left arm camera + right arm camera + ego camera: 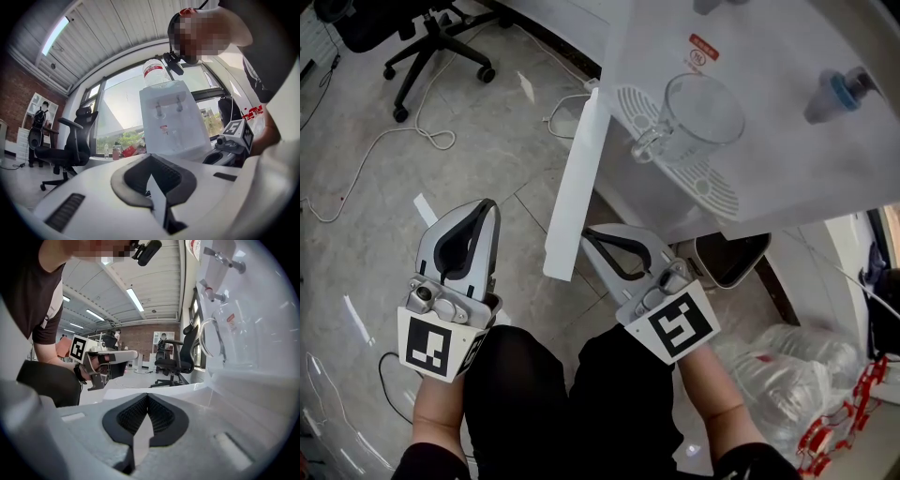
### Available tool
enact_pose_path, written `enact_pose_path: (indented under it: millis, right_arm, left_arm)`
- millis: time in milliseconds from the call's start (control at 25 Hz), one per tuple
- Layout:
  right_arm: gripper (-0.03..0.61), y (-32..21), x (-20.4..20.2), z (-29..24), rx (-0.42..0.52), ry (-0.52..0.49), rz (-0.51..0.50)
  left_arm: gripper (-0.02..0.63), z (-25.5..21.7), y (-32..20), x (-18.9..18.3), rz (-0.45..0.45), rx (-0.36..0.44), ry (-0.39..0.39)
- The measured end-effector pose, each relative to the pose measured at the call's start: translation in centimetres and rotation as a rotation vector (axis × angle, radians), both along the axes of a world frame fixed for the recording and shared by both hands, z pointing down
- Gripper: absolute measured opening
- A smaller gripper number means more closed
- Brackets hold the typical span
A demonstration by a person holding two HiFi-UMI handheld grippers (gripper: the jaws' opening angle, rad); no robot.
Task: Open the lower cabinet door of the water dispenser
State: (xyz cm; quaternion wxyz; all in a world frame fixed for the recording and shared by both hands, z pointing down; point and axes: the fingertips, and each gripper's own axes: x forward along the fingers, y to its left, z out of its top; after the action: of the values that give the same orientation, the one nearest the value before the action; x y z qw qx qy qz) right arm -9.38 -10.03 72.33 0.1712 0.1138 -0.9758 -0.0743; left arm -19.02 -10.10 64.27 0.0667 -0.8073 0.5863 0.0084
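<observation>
An office chair [431, 37] is standing at the far left on the tiled floor [487, 141], with a white cable [384, 141] trailing beside it. The left gripper [488, 206] is hovering roughly level, its fingers pressing fully together and gripping nothing. Just right of it, the lower cabinet door [577, 183] is standing swung open, edge-on to the person. The right gripper [587, 233] is sitting just beside the door's near end, its fingers likewise closing on nothing. Further right, the water dispenser [787, 122] is carrying a glass mug [698, 117] on its drip tray [722, 192].
</observation>
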Motion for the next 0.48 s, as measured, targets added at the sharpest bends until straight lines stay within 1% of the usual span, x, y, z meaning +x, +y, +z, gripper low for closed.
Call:
enact_pose_path:
  millis: [160, 280, 480]
  right_arm:
    - [0.005, 0.1, -1.1, 0.0, 0.002, -0.008, -0.018]
    - [0.005, -0.1, -1.7, 0.0, 0.004, 0.000, -0.029]
    - [0.005, -0.3, -2.3, 0.1, 0.011, 0.000, -0.044]
  left_arm:
    - [0.006, -0.5, -0.1, -1.1, -0.029, 0.030, 0.012]
    - [0.006, 0.0, -0.1, -1.7, -0.047, 0.012, 0.027]
    - [0.006, 0.5, 0.0, -1.6, -0.043, -0.006, 0.021]
